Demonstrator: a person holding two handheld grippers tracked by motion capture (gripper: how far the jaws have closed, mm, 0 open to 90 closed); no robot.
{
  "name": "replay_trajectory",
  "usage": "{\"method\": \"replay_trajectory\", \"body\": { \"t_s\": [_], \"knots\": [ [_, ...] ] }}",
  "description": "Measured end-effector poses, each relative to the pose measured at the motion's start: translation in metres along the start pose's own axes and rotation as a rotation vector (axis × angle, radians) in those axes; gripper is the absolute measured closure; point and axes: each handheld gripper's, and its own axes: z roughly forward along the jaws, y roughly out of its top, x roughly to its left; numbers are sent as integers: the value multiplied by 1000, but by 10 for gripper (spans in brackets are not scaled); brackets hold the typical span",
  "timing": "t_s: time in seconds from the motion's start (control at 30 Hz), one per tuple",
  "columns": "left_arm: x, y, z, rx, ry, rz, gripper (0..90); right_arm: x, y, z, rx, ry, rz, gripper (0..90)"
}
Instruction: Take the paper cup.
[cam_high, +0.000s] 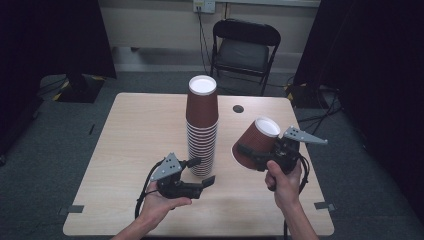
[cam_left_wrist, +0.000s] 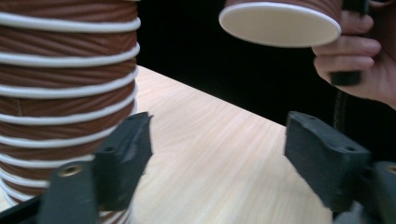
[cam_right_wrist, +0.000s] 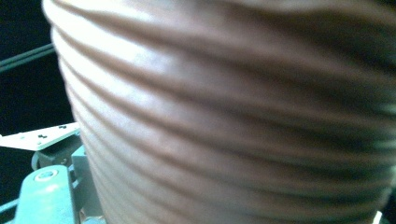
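Where close, cup (cam_right_wrist: 233, 116) ribbing, seemingly.

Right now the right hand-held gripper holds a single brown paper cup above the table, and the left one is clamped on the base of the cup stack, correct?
Not quite. The left hand-held gripper is open beside the cup stack, as the left gripper view shows. The right hand-held gripper does hold the single cup.

The left hand (cam_high: 159, 202) comes in from the near edge, palm up, cradling the left gripper (cam_high: 201, 171) low and level, its jaws standing wide apart and pointing right. The right hand (cam_high: 282, 178) is raised at the near right, fist wrapped around the right gripper (cam_high: 250, 151), which tilts toward the left with its jaws clamped.
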Motion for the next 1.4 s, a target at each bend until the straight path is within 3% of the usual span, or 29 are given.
{"method": "replay_trajectory", "body": {
  "t_s": [0.27,0.43,0.67,0.77,0.97,1.17,1.2,1.27,1.4],
  "knots": [
    [-3,4,7,-47,-2,66,408,-2,-12,2,3,38,74,149],
    [-3,4,12,-68,7,31,451,-1,-22,6,27,46,96,149],
    [-4,3,18,-80,-7,54,523,4,-30,13,50,61,109,149],
    [-5,2,21,-79,11,111,523,7,-31,16,63,39,98,149],
    [-7,1,24,-97,6,168,585,9,-33,21,75,62,120,149],
    [-10,-2,28,-140,43,210,636,13,-35,28,91,105,190,148],
    [-13,-2,29,-164,73,241,636,14,-36,32,98,119,222,149],
    [-14,-2,29,-169,99,281,644,14,-36,34,104,128,247,149],
    [-13,-2,31,-187,105,269,700,14,-38,40,118,144,286,149]
  ]
}}
